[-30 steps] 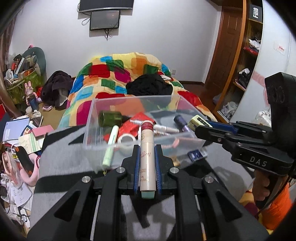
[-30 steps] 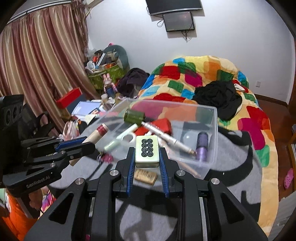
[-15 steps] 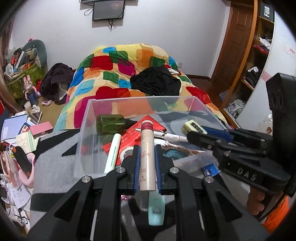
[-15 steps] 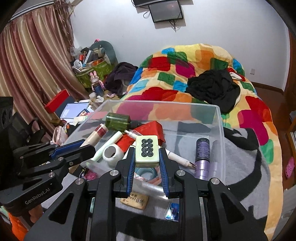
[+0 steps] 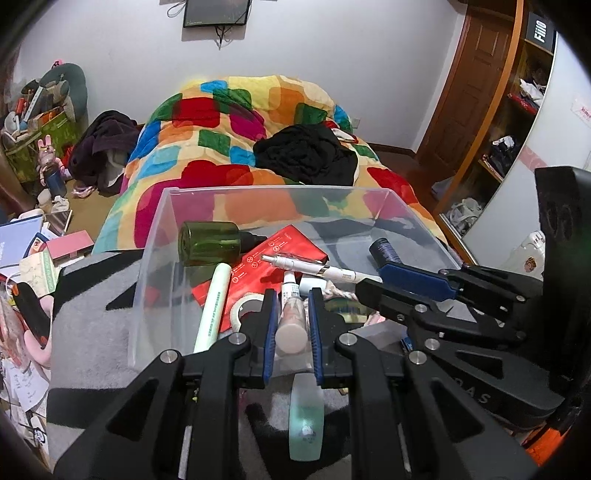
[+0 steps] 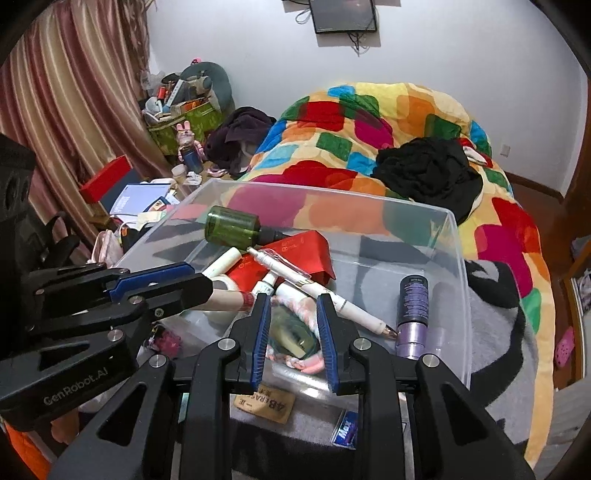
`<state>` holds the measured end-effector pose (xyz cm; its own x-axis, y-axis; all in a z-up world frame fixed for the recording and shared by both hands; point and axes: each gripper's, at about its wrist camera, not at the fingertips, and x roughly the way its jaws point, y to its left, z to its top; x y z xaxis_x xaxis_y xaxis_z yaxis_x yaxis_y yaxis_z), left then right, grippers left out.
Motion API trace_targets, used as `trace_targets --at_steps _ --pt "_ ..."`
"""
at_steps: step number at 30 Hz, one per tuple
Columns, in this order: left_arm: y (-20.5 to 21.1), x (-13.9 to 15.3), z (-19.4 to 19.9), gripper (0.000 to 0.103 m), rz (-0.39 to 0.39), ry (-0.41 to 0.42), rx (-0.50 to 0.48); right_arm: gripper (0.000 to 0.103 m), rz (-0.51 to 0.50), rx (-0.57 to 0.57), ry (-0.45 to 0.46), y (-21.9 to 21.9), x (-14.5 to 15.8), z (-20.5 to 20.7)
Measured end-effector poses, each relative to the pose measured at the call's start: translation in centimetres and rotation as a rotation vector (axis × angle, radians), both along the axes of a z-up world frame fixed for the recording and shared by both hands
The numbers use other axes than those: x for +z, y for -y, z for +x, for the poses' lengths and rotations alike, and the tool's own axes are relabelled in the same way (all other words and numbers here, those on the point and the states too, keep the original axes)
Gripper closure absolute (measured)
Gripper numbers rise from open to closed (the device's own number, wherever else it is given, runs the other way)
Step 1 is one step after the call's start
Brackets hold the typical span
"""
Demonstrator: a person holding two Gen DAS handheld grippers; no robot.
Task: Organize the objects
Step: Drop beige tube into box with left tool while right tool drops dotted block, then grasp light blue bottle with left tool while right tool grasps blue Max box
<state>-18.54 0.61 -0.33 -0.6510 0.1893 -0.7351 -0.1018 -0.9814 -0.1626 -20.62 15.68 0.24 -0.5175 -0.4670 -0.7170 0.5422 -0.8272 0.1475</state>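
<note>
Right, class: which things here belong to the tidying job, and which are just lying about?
Job: clear bin, beige tube in the left tongs, open right tongs, green bottle, white pen, purple bottle, eraser and mint tube outside the bin.
Lying about: patchwork quilt, black clothes, wall screen, bunny toy.

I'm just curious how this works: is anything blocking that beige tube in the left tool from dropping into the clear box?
Nothing visible does. The clear box has no lid, and the beige tube in the left tool pokes over its near wall. Only loose items lie below it.
</note>
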Motion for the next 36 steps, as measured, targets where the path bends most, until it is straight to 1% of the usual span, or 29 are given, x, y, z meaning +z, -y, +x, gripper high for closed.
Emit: trace_targets --at_steps 4,8,10,12,15,17,19,20,21,26,28,30,33,36 --pt "0.0 0.8 0.8 0.088 -0.004 -0.021 0.001 0.075 0.012 0.004 -0.044 -0.4 0.9 1.0" --pt "0.0 1.6 1.9 0.087 -0.01 -0.044 0.004 0.067 -0.002 0.004 -0.062 -1.1 1.6 1.9" --pt "0.1 2.0 2.5 0.079 -0.014 -0.057 0.008 0.064 -0.009 -0.001 -0.073 -1.7 2.0 2.3" --pt "0.1 2.4 3.3 0.066 -0.016 -0.073 0.014 0.059 -0.01 -0.012 -0.088 -2.4 2.3 2.8" --pt "0.2 2.9 4.6 0.055 -0.014 -0.1 0.01 0.053 -0.011 -0.031 -0.108 -3.5 2.7 3.5" --pt "-0.1 3.0 5.3 0.053 -0.028 -0.109 0.002 0.051 -0.011 -0.041 -0.111 -4.2 2.9 3.8" --pt "-0.4 2.9 6.0 0.053 -0.049 -0.11 -0.007 0.047 -0.01 -0.053 -0.113 -5.0 3.0 4.1" --pt "-0.4 2.8 6.2 0.052 -0.054 -0.108 -0.011 0.043 -0.011 -0.059 -0.116 -5.4 3.0 4.3" --pt "-0.6 2.6 6.5 0.051 -0.059 -0.104 -0.018 0.04 -0.01 -0.065 -0.116 -5.8 2.9 4.5" --pt "-0.8 1.0 7.4 0.05 -0.068 -0.068 -0.031 0.038 0.021 -0.082 -0.096 -6.9 1.7 5.1" --pt "-0.8 0.1 7.5 0.05 -0.065 -0.043 -0.032 0.037 0.039 -0.086 -0.072 -7.2 0.6 5.1" --pt "-0.8 -1.0 7.6 0.05 -0.064 -0.016 -0.026 0.034 0.052 -0.097 -0.048 -7.5 -0.5 5.1" --pt "-0.6 -2.7 7.6 0.05 -0.049 0.034 -0.023 0.034 0.075 -0.113 -0.009 -7.6 -2.2 4.7" --pt "-0.5 -4.1 7.5 0.05 -0.048 0.075 -0.024 0.034 0.076 -0.127 0.031 -7.6 -3.5 4.4"
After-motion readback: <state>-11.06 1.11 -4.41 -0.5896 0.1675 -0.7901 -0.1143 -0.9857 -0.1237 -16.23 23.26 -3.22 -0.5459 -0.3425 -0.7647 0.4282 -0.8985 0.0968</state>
